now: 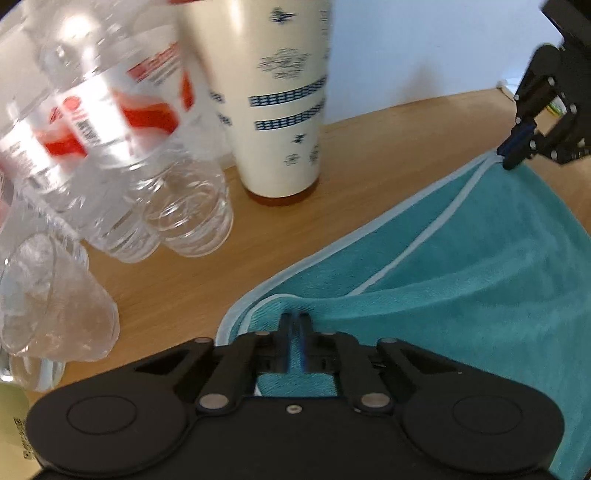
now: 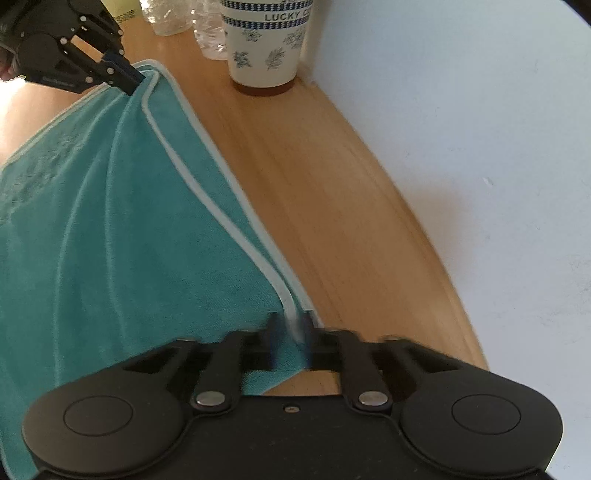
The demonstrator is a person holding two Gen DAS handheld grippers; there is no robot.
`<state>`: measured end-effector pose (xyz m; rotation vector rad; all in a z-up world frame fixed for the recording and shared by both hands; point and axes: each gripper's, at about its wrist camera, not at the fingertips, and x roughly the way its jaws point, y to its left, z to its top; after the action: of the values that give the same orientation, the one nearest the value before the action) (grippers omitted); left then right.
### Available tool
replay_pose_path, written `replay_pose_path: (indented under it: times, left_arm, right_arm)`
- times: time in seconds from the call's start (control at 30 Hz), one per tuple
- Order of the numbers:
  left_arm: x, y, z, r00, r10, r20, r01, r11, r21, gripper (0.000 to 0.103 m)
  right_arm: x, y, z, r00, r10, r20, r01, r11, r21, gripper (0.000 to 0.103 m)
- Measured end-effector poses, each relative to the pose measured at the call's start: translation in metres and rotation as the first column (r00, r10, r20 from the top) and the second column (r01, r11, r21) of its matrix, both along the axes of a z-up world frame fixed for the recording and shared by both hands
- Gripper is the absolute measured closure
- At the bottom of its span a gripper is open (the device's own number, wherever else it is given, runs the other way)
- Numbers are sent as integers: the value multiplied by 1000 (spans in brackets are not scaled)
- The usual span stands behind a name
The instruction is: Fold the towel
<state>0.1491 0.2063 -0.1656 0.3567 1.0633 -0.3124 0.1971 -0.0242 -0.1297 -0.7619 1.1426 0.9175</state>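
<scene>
Towel (image 1: 461,258) edge pinched by both jaws — bare table (image 2: 332,206) alongside.

Motion blur smears the bottles (image 1: 122,147) in the left wrist view; their red label text cannot be read, and the left edge cuts them off. The cup (image 1: 277,99) loses its top at the upper edge. In the right wrist view its print (image 2: 282,15) reads "LUCKY C" before the edge cuts it. There the right fingers (image 2: 273,332) are blurred, so the towel (image 2: 110,229) hem between them is indistinct. The towel runs out of both views, and its underside is hidden.
</scene>
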Motion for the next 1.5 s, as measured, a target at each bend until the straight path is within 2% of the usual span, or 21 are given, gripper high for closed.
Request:
replay_pose_path:
  times: [0.13,0.2,0.4,0.5,0.57,0.6,0.7,0.73,0.83,0.9,0.97,1.0,1.03,1.13,1.2,1.27,1.43,1.5]
  left_arm:
    - [1,-6,-2,1000,18,23,-18,1000,4,103]
    - [5,-9,-1,999,35,35,-36,999,5,103]
    - [4,-2,3,993,86,79,-88,996,30,103]
    - [8,3,3,991,120,57,-119,993,-15,102]
    - [8,1,1,994,97,41,-95,995,-28,100]
    - [8,1,1,995,88,44,-87,996,-25,95]
    - [10,-8,-1,999,39,26,-38,999,-20,59]
    - [9,-11,-2,1000,7,21,-6,1000,-19,59]
    - [12,-19,-3,999,-34,-7,34,999,-32,59]
    - [14,-24,-1,998,-62,-27,62,998,-15,62]
    - [10,-28,-10,995,-91,-35,92,996,1,75]
    - [8,-30,-10,992,-122,-29,122,993,-7,91]
    - [8,-34,-11,991,-133,-25,133,991,-5,93]
    - [2,-37,-12,982,-188,11,188,982,25,96]
    - [0,-34,-11,983,-179,45,177,983,47,100]
    - [-1,-21,3,983,-174,61,172,984,46,100]
    - [-3,-12,15,978,-190,89,186,981,57,100]
    - [-4,-8,20,976,-188,114,180,981,73,100]
  right_arm:
    - [2,-1,9,999,-47,9,46,998,43,98]
    - [3,-7,22,995,-98,17,95,990,99,98]
    - [1,-16,43,982,-178,56,164,967,193,100]
    - [1,-21,38,977,-203,66,190,967,167,99]
    - [-2,-20,31,977,-198,82,186,973,139,97]
    - [-6,-20,31,973,-199,116,184,974,129,96]
    - [-10,-27,38,965,-230,127,212,968,137,95]
    - [-12,-29,40,961,-246,124,228,963,144,95]
    - [-23,-38,49,948,-307,81,289,940,184,92]
    - [-41,-45,52,947,-320,42,306,932,191,89]
    - [-53,-43,49,944,-329,30,318,929,189,86]
    - [-60,-42,46,942,-335,18,326,928,183,86]
    - [-66,-40,44,936,-352,16,343,922,180,86]
    - [-77,-37,42,926,-378,-17,374,909,184,86]
    - [-87,-31,42,916,-401,-9,396,898,191,86]
    - [-94,-28,43,905,-424,-13,419,888,190,86]
    - [-114,-27,44,880,-471,-59,473,861,186,85]
    - [-124,-26,43,877,-478,-50,479,861,172,77]
